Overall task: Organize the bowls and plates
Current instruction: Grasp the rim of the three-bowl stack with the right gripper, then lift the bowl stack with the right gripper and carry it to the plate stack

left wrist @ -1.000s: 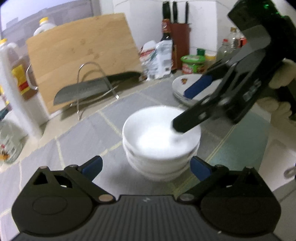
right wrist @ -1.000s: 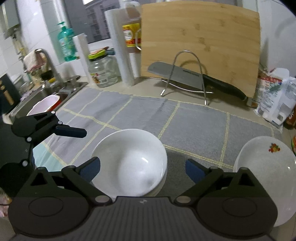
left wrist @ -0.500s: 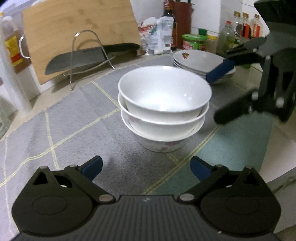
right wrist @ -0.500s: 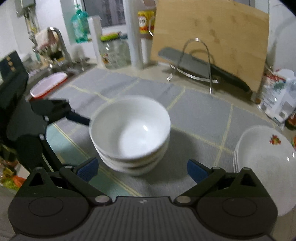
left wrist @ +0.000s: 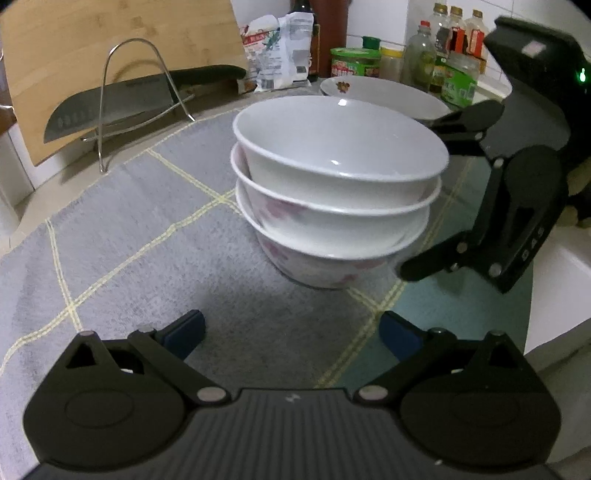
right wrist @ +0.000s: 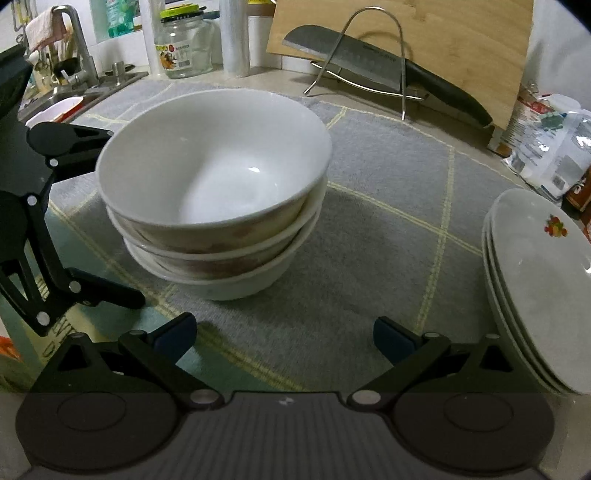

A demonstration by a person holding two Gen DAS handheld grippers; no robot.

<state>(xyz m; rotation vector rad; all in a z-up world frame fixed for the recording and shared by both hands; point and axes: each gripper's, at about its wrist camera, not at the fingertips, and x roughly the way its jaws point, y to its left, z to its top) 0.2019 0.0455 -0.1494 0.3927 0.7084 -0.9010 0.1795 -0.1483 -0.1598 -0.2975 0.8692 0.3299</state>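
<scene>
Three white bowls sit nested in one stack on the grey checked mat; the stack also shows in the right wrist view. A stack of white plates with a fruit print stands to the right of the bowls, and shows behind them in the left wrist view. My left gripper is open and empty, low in front of the bowls. My right gripper is open and empty, low on the other side of the stack. Each gripper shows in the other's view, beside the bowls.
A cleaver rests on a wire rack against a bamboo cutting board at the back. A sink with a tap, a glass jar, food bags and bottles line the counter edges.
Both grippers have dropped from above the bowls to mat level and now face the stack from either side. The right gripper has left the top bowl's rim.
</scene>
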